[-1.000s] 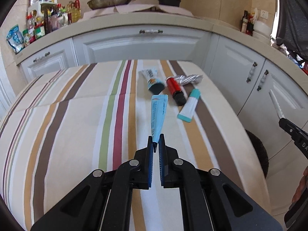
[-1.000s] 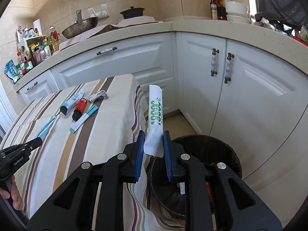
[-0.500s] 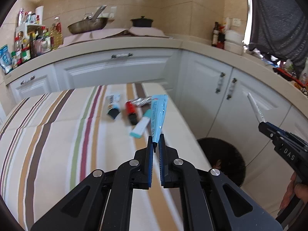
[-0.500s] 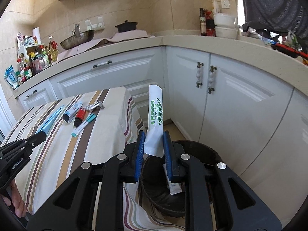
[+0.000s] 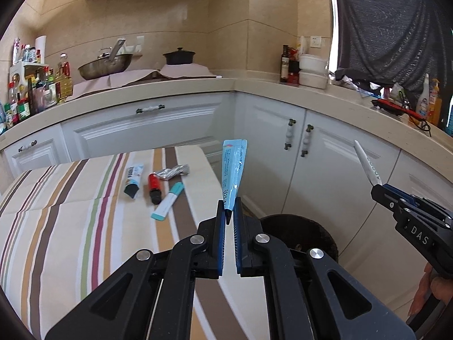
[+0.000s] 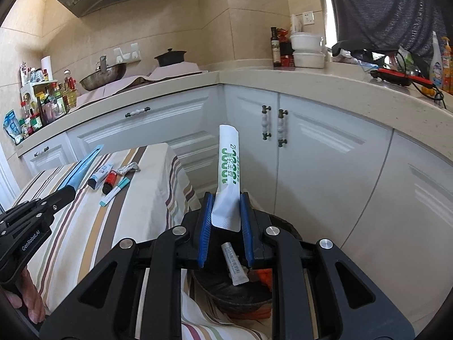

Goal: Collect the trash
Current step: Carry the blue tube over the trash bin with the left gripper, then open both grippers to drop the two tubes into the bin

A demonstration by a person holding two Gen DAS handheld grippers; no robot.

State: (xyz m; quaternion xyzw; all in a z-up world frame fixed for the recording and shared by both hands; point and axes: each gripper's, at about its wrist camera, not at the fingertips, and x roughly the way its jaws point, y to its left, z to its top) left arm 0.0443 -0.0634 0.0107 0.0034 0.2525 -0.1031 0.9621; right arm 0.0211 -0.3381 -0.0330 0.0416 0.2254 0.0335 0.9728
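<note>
A: Blue sachet (image 5: pixel 233 170) status, left wrist view?
B: Left gripper (image 5: pixel 229 221) is nearly closed, pinching the sachet by its lower tip; the sachet stands upright. One second ago it sat above the middle of the striped worktop (image 5: pixel 56 226). It has now travelled to the worktop's right edge, with the bin (image 5: pixel 311 232) showing just beyond the fingers. Four items stay on the cloth: tube (image 5: pixel 133 178), red bottle (image 5: pixel 154 187), foil strip (image 5: pixel 173 172), teal stick (image 5: pixel 167 201).

A: Is the other gripper visible there?
B: Yes, at right, gripping the white packet (image 5: pixel 368 167) edge-on.

A: Right wrist view?
B: Right gripper (image 6: pixel 225 218) is partly closed on the white packet (image 6: pixel 228 175), clamped near its base, green print facing the camera. The bin (image 6: pixel 235 297) lies directly below the fingers; over the last second its opening has come fully under the gripper. A grey sachet (image 6: pixel 234 266) already lies inside. Left gripper (image 6: pixel 66 192) enters from the left, carrying the blue sachet (image 6: pixel 82 167) above the worktop (image 6: pixel 85 226).

A: Meaning for the task?
B: Judged: both loads are converging on the bin. The white packet appears placed for release; the blue sachet probably needs further travel right. Four items remain for collection.
</note>
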